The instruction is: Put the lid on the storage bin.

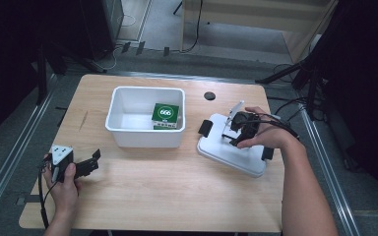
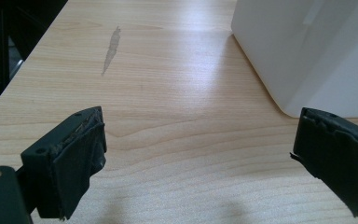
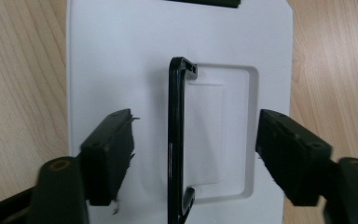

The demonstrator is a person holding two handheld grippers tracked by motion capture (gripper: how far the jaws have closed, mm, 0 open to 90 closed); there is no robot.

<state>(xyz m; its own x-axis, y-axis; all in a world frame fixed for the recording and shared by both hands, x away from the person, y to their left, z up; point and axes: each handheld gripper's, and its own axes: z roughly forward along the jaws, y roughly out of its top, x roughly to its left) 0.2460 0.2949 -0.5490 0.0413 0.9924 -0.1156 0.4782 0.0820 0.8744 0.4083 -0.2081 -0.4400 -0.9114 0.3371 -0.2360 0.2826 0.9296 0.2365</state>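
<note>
Handle of the white lid sat directly between the right gripper's jaws, which stood wide apart, nothing held. Handle was black, thin, raised upright from a rectangular recess in the lid; in the right gripper view its long axis ran straight away from the camera, parallel to the jaw faces, a bit closer to the left jaw than the right. So closing would likely pinch it across its thin side; a slight shift to centre looked useful, my guess. Lid lay flat on the table, right of the white bin, black clips at its ends. In the high view the right gripper hovered over the lid, clearly the nearer one. Left gripper sat far off at the near left table edge, jaws spread, empty, pointing at the bin's corner. Bin held a green box against its right wall.
</note>
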